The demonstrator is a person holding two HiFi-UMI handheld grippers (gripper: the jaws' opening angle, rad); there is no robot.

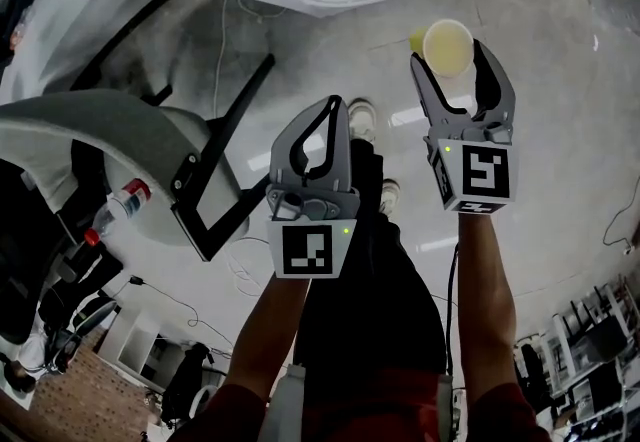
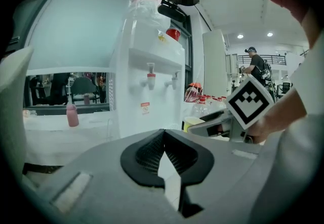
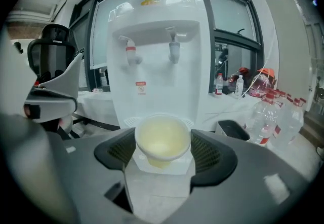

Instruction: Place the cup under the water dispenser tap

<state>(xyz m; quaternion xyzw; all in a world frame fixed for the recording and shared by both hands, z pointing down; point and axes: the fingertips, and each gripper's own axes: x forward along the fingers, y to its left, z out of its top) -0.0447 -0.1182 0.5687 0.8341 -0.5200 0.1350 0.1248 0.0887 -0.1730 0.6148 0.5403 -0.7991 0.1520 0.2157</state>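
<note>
A pale yellow cup (image 1: 447, 47) sits upright between the pads of my right gripper (image 1: 450, 58), which is shut on it. In the right gripper view the cup (image 3: 162, 139) is empty and held low in front of the white water dispenser (image 3: 157, 73), below its red tap (image 3: 132, 54) and grey tap (image 3: 173, 51) and close to the drip tray (image 3: 132, 121). My left gripper (image 1: 335, 106) hangs to the left of the right one and a little behind it. It is shut with nothing between its pads (image 2: 152, 152). The dispenser (image 2: 152, 81) stands ahead of it too.
A grey chair (image 1: 120, 145) with black legs stands at the left, a red-capped bottle (image 1: 122, 203) beside it. Right of the dispenser are clear plastic bottles (image 3: 268, 116) and a black bin (image 3: 234, 129). A pink bottle (image 2: 72, 115) stands on the left table. A person (image 2: 255, 63) stands far back.
</note>
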